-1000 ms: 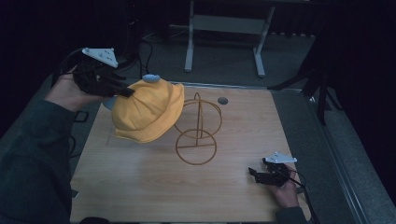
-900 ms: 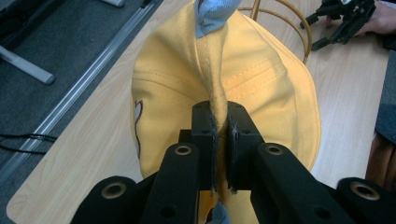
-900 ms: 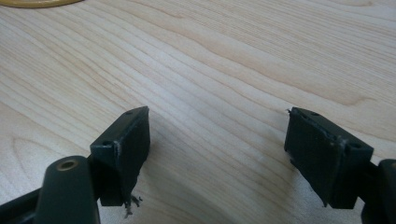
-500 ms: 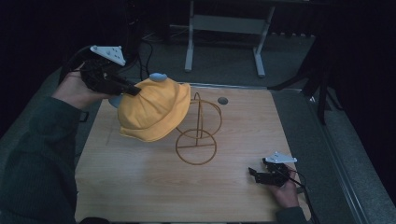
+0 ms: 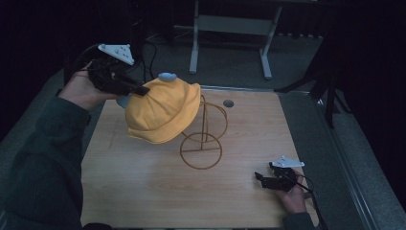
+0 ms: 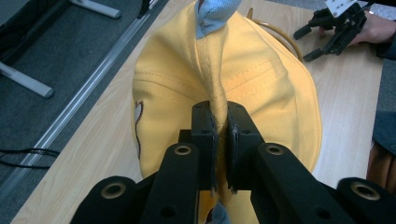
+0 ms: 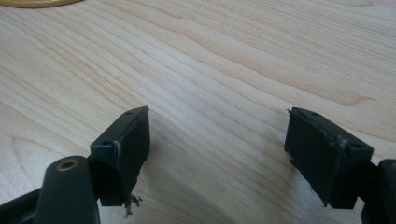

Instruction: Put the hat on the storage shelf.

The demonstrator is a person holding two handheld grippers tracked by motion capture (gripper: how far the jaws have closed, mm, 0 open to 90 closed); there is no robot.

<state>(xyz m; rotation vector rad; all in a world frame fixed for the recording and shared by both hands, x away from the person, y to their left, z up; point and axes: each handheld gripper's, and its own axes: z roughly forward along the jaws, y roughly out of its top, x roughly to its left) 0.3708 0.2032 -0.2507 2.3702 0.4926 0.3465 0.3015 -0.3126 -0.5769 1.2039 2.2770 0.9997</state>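
Over the table's far left, the left gripper pinches a yellow hat, half hiding the wire stand.

Left hand-held gripper, jaws clamped on fold of yellow hat, drifted slightly toward far edge of counter and toward wire stand. Hat went with it: a second earlier it hung lower and further left; then it rose, and its right side came to overlap upper loop of wire stand more. Left forearm stretched further in.
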